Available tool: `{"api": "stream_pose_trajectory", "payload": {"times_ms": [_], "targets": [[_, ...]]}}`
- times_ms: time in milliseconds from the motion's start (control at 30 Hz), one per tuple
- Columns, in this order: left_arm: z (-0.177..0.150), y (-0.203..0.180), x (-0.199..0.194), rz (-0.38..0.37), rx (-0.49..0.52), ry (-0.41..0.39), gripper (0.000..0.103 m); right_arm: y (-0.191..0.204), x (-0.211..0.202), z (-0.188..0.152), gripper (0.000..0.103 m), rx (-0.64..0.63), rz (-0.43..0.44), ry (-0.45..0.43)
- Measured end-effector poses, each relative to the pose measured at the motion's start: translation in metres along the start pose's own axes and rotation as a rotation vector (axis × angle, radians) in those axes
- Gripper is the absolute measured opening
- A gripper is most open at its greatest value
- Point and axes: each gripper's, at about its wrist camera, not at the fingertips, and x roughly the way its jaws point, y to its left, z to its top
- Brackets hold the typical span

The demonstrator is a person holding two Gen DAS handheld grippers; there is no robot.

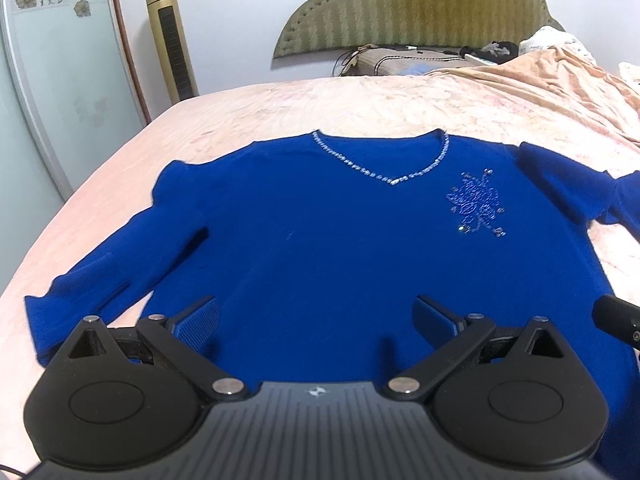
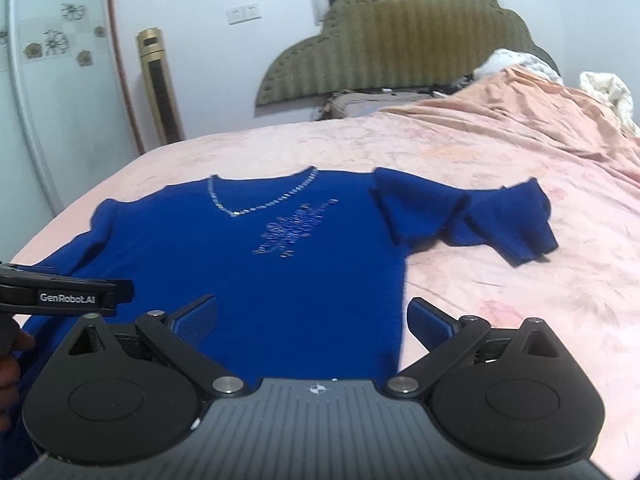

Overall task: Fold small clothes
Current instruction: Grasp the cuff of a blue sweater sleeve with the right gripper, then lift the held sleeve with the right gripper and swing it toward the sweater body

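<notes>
Left gripper (image 1: pixel 316 320): jaws spread, empty, over the hem of the blue sweater (image 1: pixel 320 240). Right gripper (image 2: pixel 312 322): jaws spread, empty, above the sweater's right edge. Sweater: flat, front up, on pink bedspread (image 2: pixel 500 152). Left view only: outstretched left sleeve (image 1: pixel 100 280). Right view only: crumpled right sleeve (image 2: pixel 480 220).

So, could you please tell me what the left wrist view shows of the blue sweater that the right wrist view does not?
Only the left wrist view shows the long sleeve lying out flat on the robot's left side. Only the right wrist view shows the whole other sleeve, folded back on itself and crumpled. Both show the blue V-neck knitted sweater spread front up on the pink bedspread, its beaded neckline, and an open gripper: left gripper, right gripper.
</notes>
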Motion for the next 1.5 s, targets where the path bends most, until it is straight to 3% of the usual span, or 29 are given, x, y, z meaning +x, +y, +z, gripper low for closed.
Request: {"api": "stream_pose_trajectory", "payload": {"times_ms": [200,367,433,533,667,733,833,900,933,1033,1167,1267,1367,1500], "targets": [[0.006,-0.013,0.009,-0.019,0.01,0.003,0.103,-0.031,0.011,0.005,0.091,0.058,-0.05,-0.001],[0.007,-0.021,0.013,-0.011,0.034,-0.009,0.103,-0.079,0.021,0.015,0.09,0.111,-0.192,-0.041],[0.007,-0.023,0.016,-0.018,0.037,-0.001,0.103,-0.094,0.032,0.019,0.086,0.06,-0.273,-0.037],[0.007,-0.025,0.021,-0.021,0.041,0.016,0.103,-0.103,0.05,0.023,0.076,-0.051,-0.342,-0.012],[0.007,-0.028,0.027,-0.013,0.052,0.031,0.103,-0.112,0.071,0.029,0.064,-0.152,-0.342,0.024],[0.007,-0.029,0.028,-0.01,0.057,0.033,0.103,-0.114,0.082,0.032,0.058,-0.174,-0.315,0.052],[0.007,-0.03,0.03,-0.003,0.062,0.037,0.103,-0.124,0.096,0.035,0.04,-0.136,-0.305,0.079],[0.008,-0.03,0.032,-0.001,0.064,0.042,0.103,-0.133,0.095,0.039,0.01,-0.082,-0.308,0.078],[0.008,-0.03,0.032,-0.001,0.064,0.043,0.103,-0.138,0.092,0.04,0.006,-0.056,-0.31,0.072],[0.009,-0.028,0.033,-0.002,0.063,0.049,0.103,-0.165,0.078,0.047,0.005,0.128,-0.218,0.053],[0.011,-0.026,0.032,-0.006,0.061,0.046,0.103,-0.237,0.05,0.053,0.005,0.577,0.05,0.004],[0.012,-0.024,0.03,-0.004,0.058,0.042,0.103,-0.285,0.03,0.05,0.006,0.851,0.186,-0.08],[0.013,-0.022,0.031,-0.005,0.05,0.047,0.103,-0.32,0.006,0.043,0.007,1.033,0.226,-0.175],[0.013,-0.022,0.031,-0.005,0.051,0.05,0.103,-0.348,-0.025,0.034,0.007,1.129,0.158,-0.282]]}}
